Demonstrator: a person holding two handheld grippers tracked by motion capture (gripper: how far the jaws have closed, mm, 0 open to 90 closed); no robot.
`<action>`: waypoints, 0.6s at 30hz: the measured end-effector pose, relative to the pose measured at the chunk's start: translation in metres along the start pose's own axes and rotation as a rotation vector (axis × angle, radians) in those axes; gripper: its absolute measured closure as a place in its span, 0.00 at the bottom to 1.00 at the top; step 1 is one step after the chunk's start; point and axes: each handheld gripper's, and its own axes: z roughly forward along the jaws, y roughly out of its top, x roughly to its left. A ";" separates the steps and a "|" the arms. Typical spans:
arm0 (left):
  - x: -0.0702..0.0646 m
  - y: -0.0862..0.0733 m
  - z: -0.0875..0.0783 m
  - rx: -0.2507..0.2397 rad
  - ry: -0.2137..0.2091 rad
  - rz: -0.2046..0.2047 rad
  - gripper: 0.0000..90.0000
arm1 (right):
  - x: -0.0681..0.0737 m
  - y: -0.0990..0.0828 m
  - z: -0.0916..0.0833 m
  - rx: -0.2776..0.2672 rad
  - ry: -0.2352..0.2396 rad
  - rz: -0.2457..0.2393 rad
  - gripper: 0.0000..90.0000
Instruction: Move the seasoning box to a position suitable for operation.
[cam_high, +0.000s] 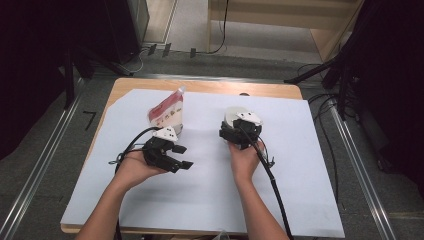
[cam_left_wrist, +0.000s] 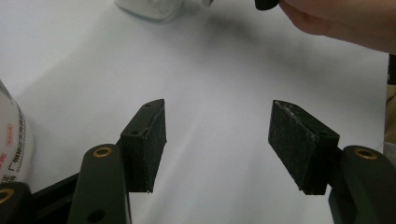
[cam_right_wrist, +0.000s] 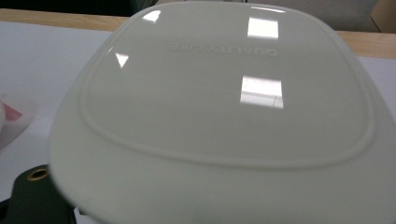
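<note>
A white container with a glossy cream lid (cam_high: 234, 113) stands on the white sheet (cam_high: 210, 190) right of centre. My right gripper (cam_high: 235, 124) is against its near side; the lid (cam_right_wrist: 224, 107) hangs close over the jaws and hides them, so I cannot see whether the pads press on it. My left gripper (cam_high: 185, 156) hovers low over the sheet left of centre, pointing right, open (cam_left_wrist: 217, 140) with nothing between its pads. A red and white spouted pouch (cam_high: 167, 112) stands just behind it, and its edge (cam_left_wrist: 11, 140) is at the left of the left gripper view.
The sheet covers most of a wooden table (cam_high: 210, 87). The container's clear lower part with white contents (cam_left_wrist: 149, 7) and the right hand (cam_left_wrist: 336, 23) lie ahead of the left gripper. Cables trail from both grippers toward the near edge. Dark stands flank the table.
</note>
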 end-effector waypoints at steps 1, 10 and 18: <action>0.000 0.000 0.000 0.003 -0.001 -0.005 0.42 | -0.002 0.001 -0.001 0.008 0.011 0.004 0.16; 0.001 0.000 0.000 0.001 0.003 -0.005 0.42 | -0.007 -0.001 -0.003 -0.005 0.035 -0.031 0.17; 0.002 0.000 0.001 0.003 -0.010 -0.033 0.42 | -0.010 0.002 -0.009 -0.009 0.056 -0.050 0.17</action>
